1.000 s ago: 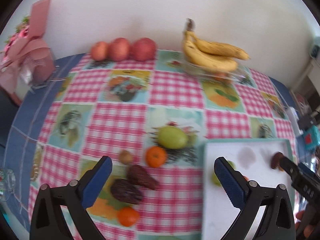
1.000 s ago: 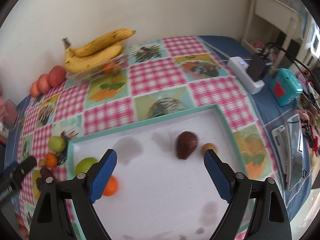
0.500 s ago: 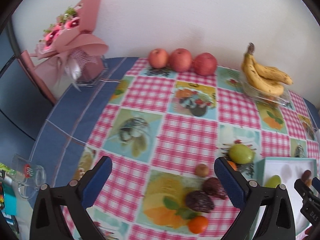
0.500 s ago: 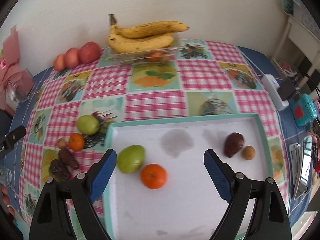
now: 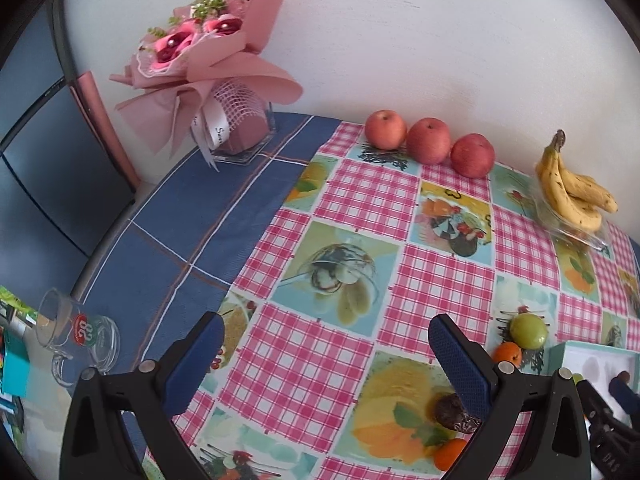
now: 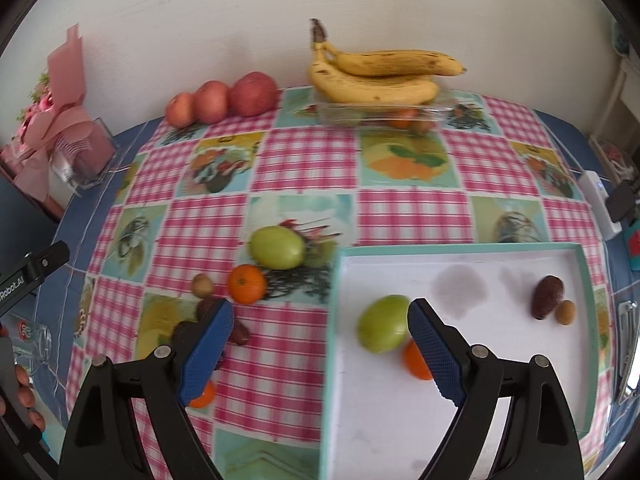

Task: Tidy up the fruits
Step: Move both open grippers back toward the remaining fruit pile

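A white tray with a teal rim (image 6: 460, 248) lies at the right and holds a green fruit (image 6: 382, 323), an orange (image 6: 416, 362), a dark avocado (image 6: 546, 296) and a small brown fruit (image 6: 566, 312). Left of it on the cloth sit a green fruit (image 6: 277, 247) (image 5: 528, 330), an orange (image 6: 247, 283) (image 5: 507, 353), a small brown fruit (image 6: 202, 285), dark avocados (image 6: 188, 330) (image 5: 454, 414) and another orange (image 5: 450, 454). My right gripper (image 6: 320, 354) is open over the tray's left rim. My left gripper (image 5: 326, 360) is open above bare cloth, holding nothing.
Three red apples (image 5: 428, 141) and a banana bunch on a clear box (image 6: 380, 76) line the wall. A pink bouquet in a glass vase (image 5: 224, 92) stands at the back left, a glass mug (image 5: 76, 334) near the left edge. A white charger (image 6: 598, 204) sits at the right.
Both grippers swung left. The left view now shows more of the blue cloth, bouquet and mug. The right gripper moved from over the tray to its left rim. Both stayed open.
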`<state>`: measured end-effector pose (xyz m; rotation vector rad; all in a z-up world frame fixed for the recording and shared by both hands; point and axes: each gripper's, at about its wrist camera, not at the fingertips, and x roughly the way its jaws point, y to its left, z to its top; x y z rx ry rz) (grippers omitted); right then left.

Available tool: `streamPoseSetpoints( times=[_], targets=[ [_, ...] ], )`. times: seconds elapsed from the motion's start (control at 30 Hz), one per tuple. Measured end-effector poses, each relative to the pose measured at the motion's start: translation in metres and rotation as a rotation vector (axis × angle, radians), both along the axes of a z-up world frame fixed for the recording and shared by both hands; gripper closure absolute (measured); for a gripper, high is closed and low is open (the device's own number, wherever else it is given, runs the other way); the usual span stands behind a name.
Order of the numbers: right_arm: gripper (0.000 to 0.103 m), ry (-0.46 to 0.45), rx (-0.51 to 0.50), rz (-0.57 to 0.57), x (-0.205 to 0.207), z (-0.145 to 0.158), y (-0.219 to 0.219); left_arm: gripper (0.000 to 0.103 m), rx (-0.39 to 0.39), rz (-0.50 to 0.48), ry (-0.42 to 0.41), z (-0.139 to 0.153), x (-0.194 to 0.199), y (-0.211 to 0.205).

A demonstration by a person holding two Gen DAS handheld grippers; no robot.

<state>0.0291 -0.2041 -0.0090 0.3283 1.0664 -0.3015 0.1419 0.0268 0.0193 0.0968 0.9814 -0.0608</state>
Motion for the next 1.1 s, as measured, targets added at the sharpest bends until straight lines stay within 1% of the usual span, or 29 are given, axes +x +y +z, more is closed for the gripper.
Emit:
streamPoseSetpoints(
  times=[0.13, 0.37, 0.43, 0.6, 0.77, 0.87, 1.0, 1.1],
  targets=[
    [0.014, -0.006, 0.006, 0.012, 0.005, -0.001, 0.01, 0.0, -0.003, 0.01, -0.006, 0.002, 0.0, 0.003],
    [0.014, -0.008, 0.013, 0.018, 0.011, -0.002, 0.011, 0.0, -0.027, 0.021, -0.008, 0.001, 0.001, 0.003],
    [0.014, -0.017, 0.014, 0.01, 0.014, -0.003, 0.008, 0.0, -0.043, 0.02, -0.001, -0.001, 0.001, 0.002],
    [0.014, -0.057, 0.042, 0.016, 0.02, -0.004, 0.004, 0.0, -0.124, 0.019, 0.029, -0.007, 0.005, 0.0],
    [0.014, -0.083, 0.011, 0.007, 0.026, -0.003, -0.002, 0.0, -0.151, 0.018, 0.054, -0.017, 0.009, -0.01],
    [0.014, -0.092, 0.026, -0.011, 0.029, -0.005, -0.01, 0.001, -0.177, 0.015, 0.081, -0.026, 0.013, -0.018],
    [0.015, -0.105, 0.039, -0.032, 0.036, -0.005, -0.019, 0.001, -0.182, -0.004, 0.14, -0.046, 0.018, -0.033],
    [0.016, -0.109, 0.044, -0.035, 0.043, -0.007, -0.024, 0.004, -0.194, -0.009, 0.177, -0.059, 0.02, -0.04]
  ],
)
